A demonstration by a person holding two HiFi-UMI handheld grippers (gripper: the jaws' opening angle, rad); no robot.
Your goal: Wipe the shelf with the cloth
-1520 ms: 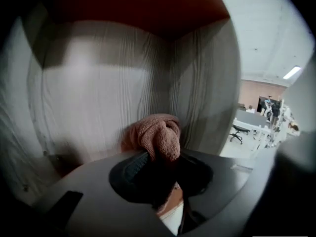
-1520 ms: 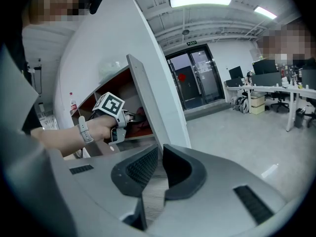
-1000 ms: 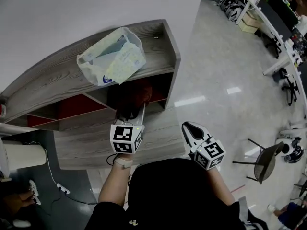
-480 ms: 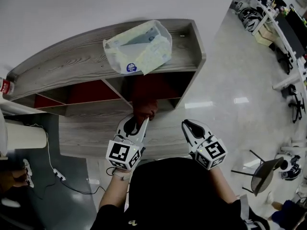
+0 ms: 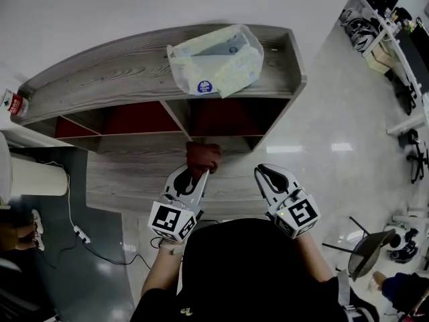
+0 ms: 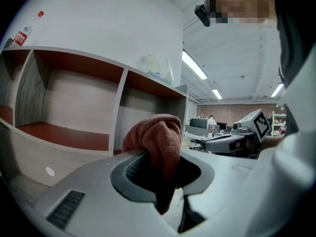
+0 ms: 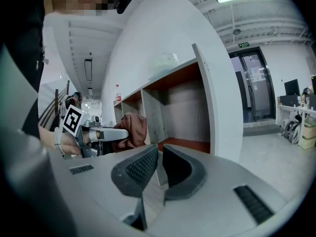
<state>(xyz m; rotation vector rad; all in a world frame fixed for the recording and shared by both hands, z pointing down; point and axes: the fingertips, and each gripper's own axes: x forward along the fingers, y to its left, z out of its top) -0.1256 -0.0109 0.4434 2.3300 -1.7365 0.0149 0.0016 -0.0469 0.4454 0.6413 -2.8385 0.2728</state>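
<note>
A plastic bag (image 5: 216, 60) lies well apart from a red-labelled bottle (image 5: 15, 103)

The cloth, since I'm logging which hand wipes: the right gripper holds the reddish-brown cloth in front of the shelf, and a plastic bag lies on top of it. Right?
Not quite. The left gripper holds the cloth, jaws shut on it, as the left gripper view shows; the right gripper holds nothing. The plastic bag does lie on top of the shelf.

Cloth (image 6: 156, 138) tail is hidden inside the left gripper (image 6: 160, 171) jaws. Bottle (image 5: 13, 103) label is too small to read. Bag (image 5: 216, 62) contents are unclear through the plastic.
</note>
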